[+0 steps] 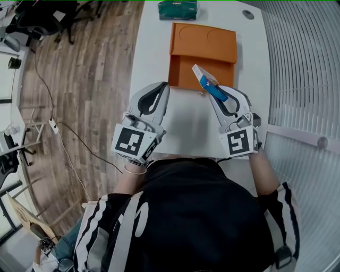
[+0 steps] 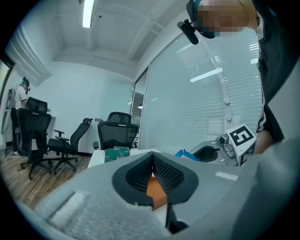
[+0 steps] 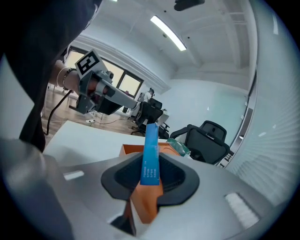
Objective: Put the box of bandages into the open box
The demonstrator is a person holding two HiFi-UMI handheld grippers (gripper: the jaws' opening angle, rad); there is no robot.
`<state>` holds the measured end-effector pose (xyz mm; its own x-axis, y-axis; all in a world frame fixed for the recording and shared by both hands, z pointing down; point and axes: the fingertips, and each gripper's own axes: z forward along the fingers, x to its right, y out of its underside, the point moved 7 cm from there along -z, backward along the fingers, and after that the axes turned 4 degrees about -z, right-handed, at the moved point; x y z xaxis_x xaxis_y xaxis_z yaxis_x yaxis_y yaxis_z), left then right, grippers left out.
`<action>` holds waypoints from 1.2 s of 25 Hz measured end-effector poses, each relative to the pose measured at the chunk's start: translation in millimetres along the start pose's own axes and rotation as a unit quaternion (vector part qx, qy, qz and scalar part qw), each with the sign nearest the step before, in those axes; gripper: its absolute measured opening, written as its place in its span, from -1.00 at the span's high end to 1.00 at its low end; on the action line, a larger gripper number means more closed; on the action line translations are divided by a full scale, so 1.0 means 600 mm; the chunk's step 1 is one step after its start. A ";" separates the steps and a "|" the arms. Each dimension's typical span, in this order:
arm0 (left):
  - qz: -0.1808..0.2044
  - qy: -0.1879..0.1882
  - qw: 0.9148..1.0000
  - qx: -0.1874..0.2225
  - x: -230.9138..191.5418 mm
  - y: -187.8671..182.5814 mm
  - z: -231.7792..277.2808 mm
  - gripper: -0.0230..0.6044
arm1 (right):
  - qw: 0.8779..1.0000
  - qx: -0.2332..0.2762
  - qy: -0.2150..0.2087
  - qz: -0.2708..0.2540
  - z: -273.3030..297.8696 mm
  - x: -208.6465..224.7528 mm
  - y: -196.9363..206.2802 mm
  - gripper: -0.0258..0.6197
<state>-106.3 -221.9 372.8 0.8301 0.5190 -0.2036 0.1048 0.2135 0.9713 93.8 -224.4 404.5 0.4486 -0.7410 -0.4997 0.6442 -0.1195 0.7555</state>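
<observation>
On the white table (image 1: 191, 125), toward its far half, lies the orange open box (image 1: 203, 45), its lid turned back on the far side, with a green packet (image 1: 177, 9) beyond it at the table's far edge. Above the near right part of that box, the right gripper (image 1: 215, 93) pinches the box of bandages (image 1: 205, 78), a slim blue and white carton. The right gripper view shows it standing on edge between the two pads, gripped at its lower end, with the orange box behind it. The carton is in the air, tilted, and not yet inside. The left gripper (image 1: 163, 86) sits at the near left corner of the open box, its jaws pressed together with nothing between them; whether its tips touch the cardboard cannot be told. Past the table, office chairs (image 2: 117, 129) stand on a wooden floor (image 1: 90, 79) near a glass wall (image 2: 206, 93) with blinds.
</observation>
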 end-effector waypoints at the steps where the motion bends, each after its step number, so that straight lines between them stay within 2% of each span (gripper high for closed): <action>1: -0.001 0.000 1.000 -0.001 0.000 0.001 0.000 0.92 | 1.000 -0.004 -0.003 -0.011 0.003 -0.005 0.002 0.67; 8: -0.002 -0.003 1.000 -0.003 -0.003 0.004 -0.003 0.92 | 0.996 -0.025 -0.020 -0.078 0.021 -0.028 0.017 0.67; 13: -0.003 -0.007 1.000 -0.003 -0.011 0.001 -0.007 0.92 | 0.988 -0.048 -0.028 -0.142 0.036 -0.046 0.030 0.67; 18: -0.004 -0.011 1.000 -0.003 -0.016 0.002 -0.008 0.92 | 0.985 -0.055 -0.032 -0.160 0.046 -0.049 0.038 0.67; 24: -0.003 -0.015 1.000 -0.003 -0.016 0.007 -0.007 0.92 | 0.974 -0.065 -0.036 -0.215 0.059 -0.058 0.057 0.67; 30: -0.004 -0.018 1.000 -0.002 -0.018 0.006 -0.014 0.92 | 0.969 -0.071 -0.036 -0.233 0.071 -0.059 0.064 0.67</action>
<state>-119.3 -219.7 377.6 0.8483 0.4874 -0.2071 0.1096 0.2211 0.9691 76.3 -230.7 469.6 0.0461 -0.6735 -0.7377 0.8477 -0.3643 0.3856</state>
